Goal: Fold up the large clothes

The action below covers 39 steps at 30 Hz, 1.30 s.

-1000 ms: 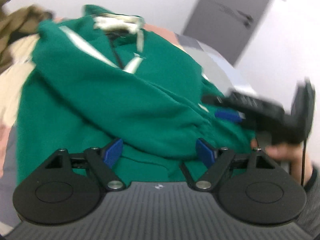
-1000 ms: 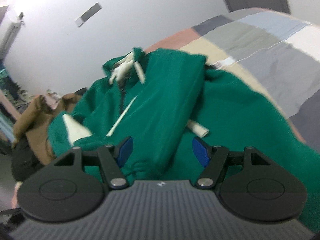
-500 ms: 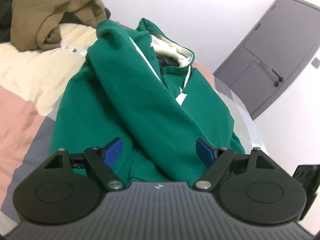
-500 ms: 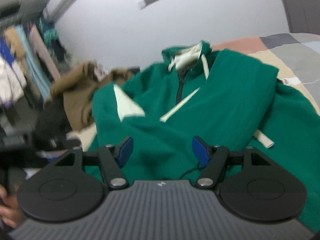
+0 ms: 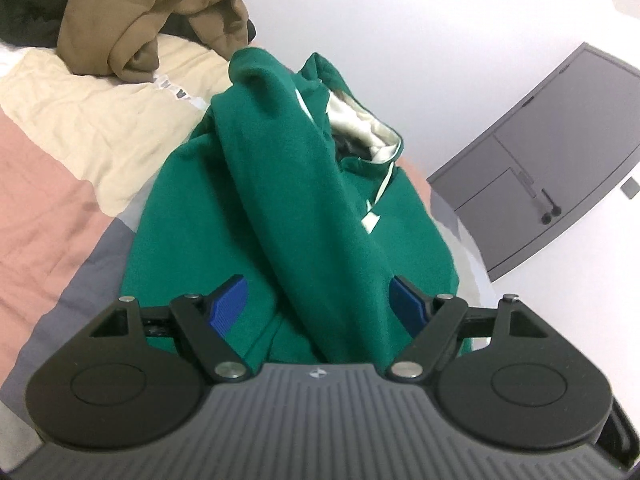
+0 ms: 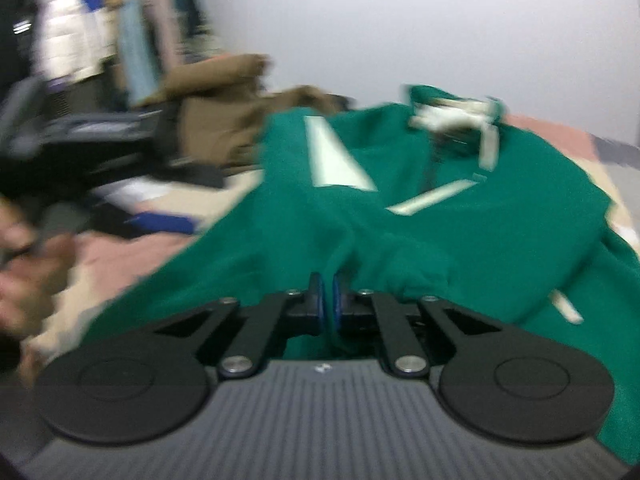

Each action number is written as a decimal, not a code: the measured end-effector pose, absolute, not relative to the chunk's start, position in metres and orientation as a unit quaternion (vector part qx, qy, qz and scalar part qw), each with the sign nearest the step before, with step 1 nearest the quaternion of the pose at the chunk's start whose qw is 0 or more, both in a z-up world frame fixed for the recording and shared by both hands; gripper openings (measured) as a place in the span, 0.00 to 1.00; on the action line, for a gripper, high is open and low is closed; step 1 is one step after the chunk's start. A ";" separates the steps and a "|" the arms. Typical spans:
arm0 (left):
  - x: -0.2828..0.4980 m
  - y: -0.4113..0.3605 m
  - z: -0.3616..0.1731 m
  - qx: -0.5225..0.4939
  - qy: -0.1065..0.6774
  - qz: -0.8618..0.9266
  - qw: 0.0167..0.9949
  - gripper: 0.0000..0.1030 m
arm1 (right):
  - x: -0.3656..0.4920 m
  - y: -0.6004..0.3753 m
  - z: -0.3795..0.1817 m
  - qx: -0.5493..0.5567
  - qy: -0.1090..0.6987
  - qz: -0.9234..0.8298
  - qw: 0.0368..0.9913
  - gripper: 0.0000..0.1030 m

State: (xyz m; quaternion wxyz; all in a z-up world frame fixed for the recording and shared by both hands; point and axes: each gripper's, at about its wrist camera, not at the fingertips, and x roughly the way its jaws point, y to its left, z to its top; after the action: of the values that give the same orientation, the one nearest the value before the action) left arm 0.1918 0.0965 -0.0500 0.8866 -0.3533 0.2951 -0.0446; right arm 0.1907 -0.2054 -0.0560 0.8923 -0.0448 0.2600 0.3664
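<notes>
A green hoodie point(image 5: 280, 208) with a cream-lined hood lies on the patchwork bed quilt point(image 5: 60, 168), one sleeve folded across its chest. My left gripper point(image 5: 316, 300) hovers low over the lower part, its jaws wide and closing slightly, the folded sleeve between them and no pad pressing it. In the blurred right wrist view the hoodie point(image 6: 480, 232) fills the middle. My right gripper point(image 6: 327, 300) is shut, a thin ridge of green fabric pinched between its blue pads. The left gripper point(image 6: 100, 140) and the hand point(image 6: 24, 272) holding it show as a blur at the left.
A brown garment point(image 5: 132, 20) is heaped at the head of the bed, over dark clothing. A grey door point(image 5: 560, 168) stands in the white wall at the right. Hanging clothes point(image 6: 100, 32) fill the far left of the right wrist view.
My right gripper's jaws went from wide apart to shut on the hoodie's fabric, and its view swung left. The left gripper rolled and shifted along the hoodie's lower part, its jaws staying wide.
</notes>
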 end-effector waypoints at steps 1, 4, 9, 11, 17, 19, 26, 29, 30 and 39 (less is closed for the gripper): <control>0.190 0.097 -0.049 -0.356 0.293 -0.046 0.886 0.78 | 0.184 -0.201 -0.055 -0.054 0.260 0.386 0.884 0.07; 0.188 0.099 -0.048 -0.358 0.289 -0.047 0.887 0.76 | 0.166 -0.185 -0.059 -0.087 0.267 0.428 0.859 0.06; 0.193 0.100 -0.056 -0.361 0.295 -0.033 0.884 0.72 | 0.159 -0.171 -0.071 -0.112 0.292 0.442 0.841 0.09; 0.200 0.101 -0.062 -0.356 0.302 -0.021 0.884 0.72 | 0.160 -0.174 -0.066 -0.100 0.286 0.440 0.845 0.10; 0.229 0.116 -0.068 -0.357 0.283 -0.014 0.890 0.72 | 0.165 -0.207 -0.041 -0.004 0.279 0.419 0.864 0.62; 0.244 0.124 -0.071 -0.376 0.282 -0.029 0.882 0.72 | 0.161 -0.217 -0.034 0.008 0.263 0.399 0.878 0.65; 0.289 0.135 -0.084 -0.416 0.289 0.002 0.862 0.74 | 0.183 -0.243 -0.040 0.045 0.267 0.260 0.927 0.67; 0.304 0.143 -0.095 -0.443 0.282 0.012 0.851 0.74 | 0.199 -0.258 -0.052 0.099 0.305 0.241 0.916 0.66; 0.308 0.146 -0.100 -0.456 0.278 0.011 0.846 0.73 | 0.203 -0.261 -0.055 0.111 0.311 0.228 0.916 0.66; 0.329 0.155 -0.082 -0.423 0.241 -0.016 0.873 0.19 | 0.228 -0.264 -0.074 0.163 0.355 0.233 0.891 0.66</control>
State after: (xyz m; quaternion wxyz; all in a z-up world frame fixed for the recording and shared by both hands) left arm 0.3287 0.1547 -0.0816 0.8732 -0.4232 0.2411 -0.0162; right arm 0.2278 -0.2636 -0.0739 0.8906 0.1634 0.3549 0.2327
